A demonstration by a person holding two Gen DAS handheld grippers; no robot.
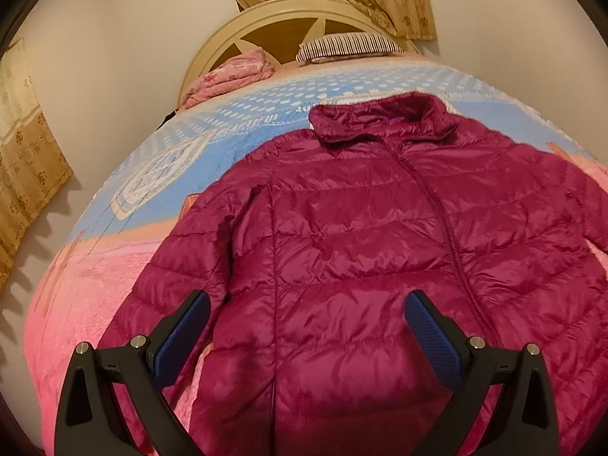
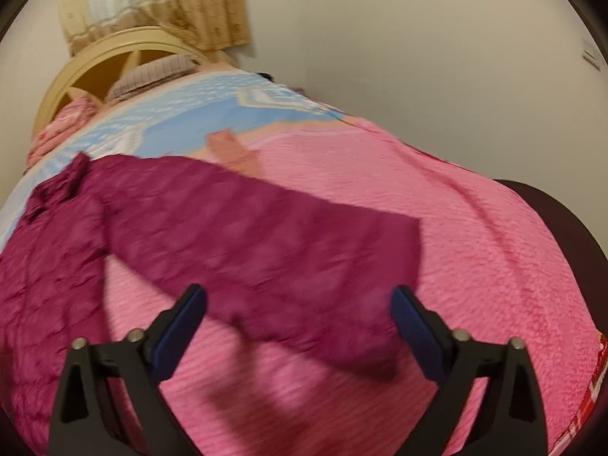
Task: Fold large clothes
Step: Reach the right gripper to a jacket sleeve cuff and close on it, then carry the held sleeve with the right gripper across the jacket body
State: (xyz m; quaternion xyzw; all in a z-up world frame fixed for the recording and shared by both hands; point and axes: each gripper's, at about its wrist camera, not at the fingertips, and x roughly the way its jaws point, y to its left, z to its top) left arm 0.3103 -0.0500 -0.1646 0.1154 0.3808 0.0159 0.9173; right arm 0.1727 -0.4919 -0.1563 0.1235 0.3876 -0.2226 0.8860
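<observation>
Jacket: my magenta puffer jacket (image 1: 380,250) lies front up and zipped on the bedspread (image 1: 87,296), collar (image 1: 383,121) toward 12 o'clock, hem toward 6, at my end.
Sleeves: both lie flat and unfolded. One sleeve (image 1: 182,258) runs along the body toward 7 o'clock in my left view; the other sleeve (image 2: 266,250) stretches away from the body toward 4 o'clock in my right view.
Left gripper (image 1: 307,326): I hold it above the lower front panel, jaws wide apart, gripping nothing.
Right gripper (image 2: 298,323): jaws equally wide, empty, poised over the cuff end of the outstretched sleeve; that view is blurred, so I cannot tell whether it touches the cloth.
Progress: I judge only the laying-out done; no fold shows yet.
Left to do: sleeves in across the body, then the body folded, probably hem toward collar.
Behind: pillow (image 1: 349,43) and headboard (image 1: 235,34) at 12 o'clock.
</observation>
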